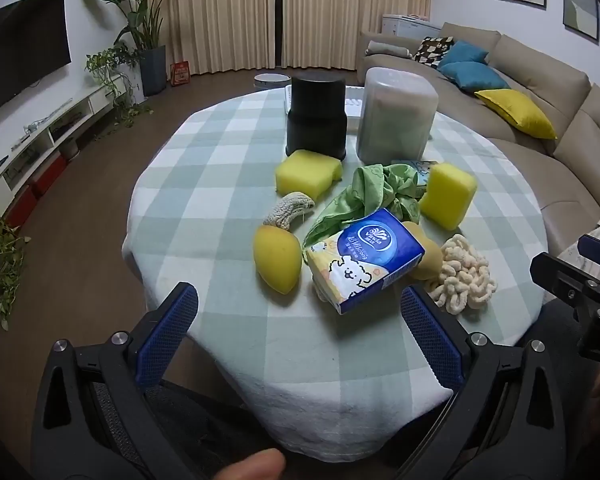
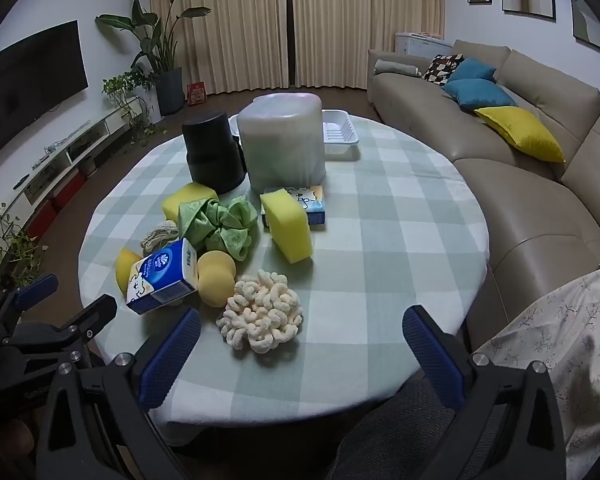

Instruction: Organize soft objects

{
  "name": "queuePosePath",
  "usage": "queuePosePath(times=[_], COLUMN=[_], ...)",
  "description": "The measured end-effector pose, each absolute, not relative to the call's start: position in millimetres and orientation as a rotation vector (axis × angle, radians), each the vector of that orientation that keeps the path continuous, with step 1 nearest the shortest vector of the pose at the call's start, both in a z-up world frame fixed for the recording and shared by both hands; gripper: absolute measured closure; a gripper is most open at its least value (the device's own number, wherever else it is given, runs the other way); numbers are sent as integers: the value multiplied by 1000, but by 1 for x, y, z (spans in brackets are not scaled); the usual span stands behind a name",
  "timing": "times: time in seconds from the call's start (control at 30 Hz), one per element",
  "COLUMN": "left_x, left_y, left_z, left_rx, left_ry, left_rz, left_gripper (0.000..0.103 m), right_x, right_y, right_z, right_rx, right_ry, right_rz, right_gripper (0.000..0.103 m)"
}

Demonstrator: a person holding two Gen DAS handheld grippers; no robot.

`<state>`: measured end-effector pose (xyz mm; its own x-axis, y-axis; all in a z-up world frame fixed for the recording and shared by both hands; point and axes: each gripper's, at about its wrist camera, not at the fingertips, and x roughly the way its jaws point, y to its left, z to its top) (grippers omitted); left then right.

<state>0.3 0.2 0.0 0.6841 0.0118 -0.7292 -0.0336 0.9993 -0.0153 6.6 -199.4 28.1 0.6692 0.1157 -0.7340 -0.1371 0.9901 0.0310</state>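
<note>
Soft objects lie clustered on the round checked table [image 1: 227,184]: a blue tissue pack [image 1: 364,260] [image 2: 163,278], two yellow block sponges [image 1: 308,174] [image 1: 450,194] [image 2: 289,226], yellow rounded sponges [image 1: 275,258] [image 2: 215,276], a green cloth [image 1: 376,194] [image 2: 219,224], a knitted scrubber [image 1: 289,210] and a cream chenille pad [image 1: 464,276] [image 2: 261,314]. My left gripper [image 1: 297,312] is open and empty, just short of the tissue pack. My right gripper [image 2: 300,334] is open and empty, just behind the chenille pad.
A black cylinder [image 1: 318,116] [image 2: 211,152] and a frosted plastic container [image 1: 396,116] [image 2: 283,144] stand at the table's far side, with a white tray [image 2: 340,136] behind. A second tissue pack [image 2: 310,202] lies by the sponge. A beige sofa [image 2: 520,160] runs along the right.
</note>
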Motion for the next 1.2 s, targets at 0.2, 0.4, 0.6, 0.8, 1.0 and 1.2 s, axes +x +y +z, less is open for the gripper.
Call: queuePosePath(times=[0.2,0.4,0.6,0.8,1.0,1.2], left_x=[3,2,1,2,2,3], left_y=[0,-1,0,0,0,1], left_z=[-2,-4,-5,-5,-6,-7], left_rx=[-35,-40,-47,-47,-46,-44], left_ry=[824,821,824,825,828,829], left_rz=[20,9,0,2,-1,-2], left_gripper=[0,0,0,0,0,0], right_x=[7,7,7,8,8,8], right_y=[-199,-199,-199,-199,-199,-199], right_z=[27,26,26,26,26,25], right_rx=[-29,-30,-30,-31,-31,-31], right_ry=[833,835,835,834,834,834], right_rz=[141,140,140,140,140,140], right_gripper=[0,0,0,0,0,0])
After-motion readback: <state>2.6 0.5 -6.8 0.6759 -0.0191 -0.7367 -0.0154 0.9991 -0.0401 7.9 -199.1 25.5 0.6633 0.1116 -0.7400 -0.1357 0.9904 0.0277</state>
